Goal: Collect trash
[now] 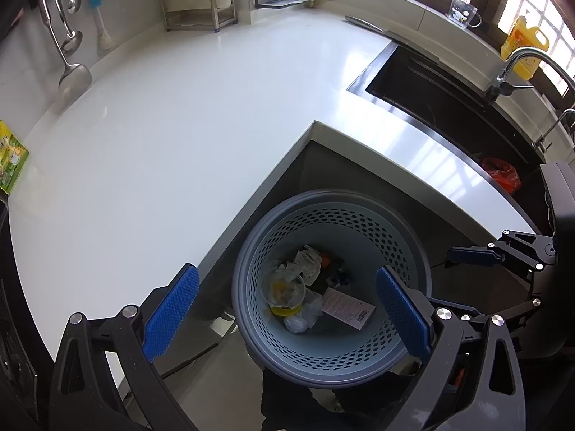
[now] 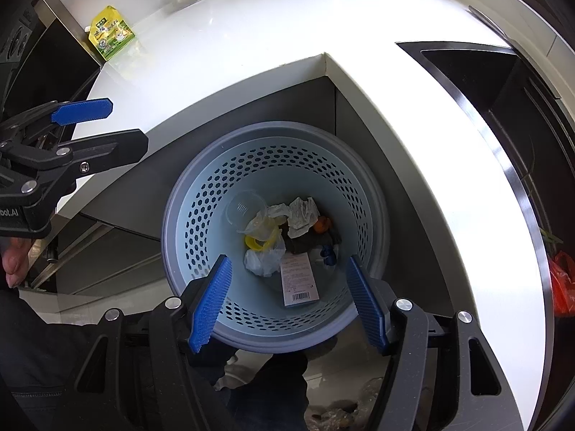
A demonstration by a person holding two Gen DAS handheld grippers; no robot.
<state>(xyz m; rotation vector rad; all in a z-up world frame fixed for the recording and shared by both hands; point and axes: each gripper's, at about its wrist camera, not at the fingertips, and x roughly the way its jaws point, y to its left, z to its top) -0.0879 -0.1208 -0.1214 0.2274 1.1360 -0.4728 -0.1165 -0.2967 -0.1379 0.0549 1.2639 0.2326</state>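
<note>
Left wrist view first: at the far left edge of the white countertop [image 1: 151,136] I see a green-and-yellow pouch [image 1: 10,158] — to my eye the one loose item left on that surface, though I can't say for sure it counts as trash. My left gripper [image 1: 287,305] hangs over the perforated blue bin [image 1: 359,222] with its blue pads spread wide and nothing between them; the bin sits on the floor in the inner corner of the L-shaped counter, and already holds a clear cup with yellow residue [image 1: 284,291], crumpled tissue [image 1: 309,258], a plastic bag and a barcoded paper slip [image 1: 350,307]. Further right lies the dark sink [image 1: 431,86], with a red plastic bag [image 1: 501,176] at its near end, and my right gripper [image 1: 467,255] shows at the right edge. From the right wrist view, that gripper [image 2: 291,301] is also wide open and empty, poised directly above the bin's rim [image 2: 172,222]. I judge the step in hand to be the pause after a drop, so the next move calls for lifting clear of the rim and reaching for the pouch [image 2: 111,32] or the red bag [image 2: 562,280]. Room is generous over the counter — but the counter edge close beside the bin and the sink's steel lip need care.
</note>
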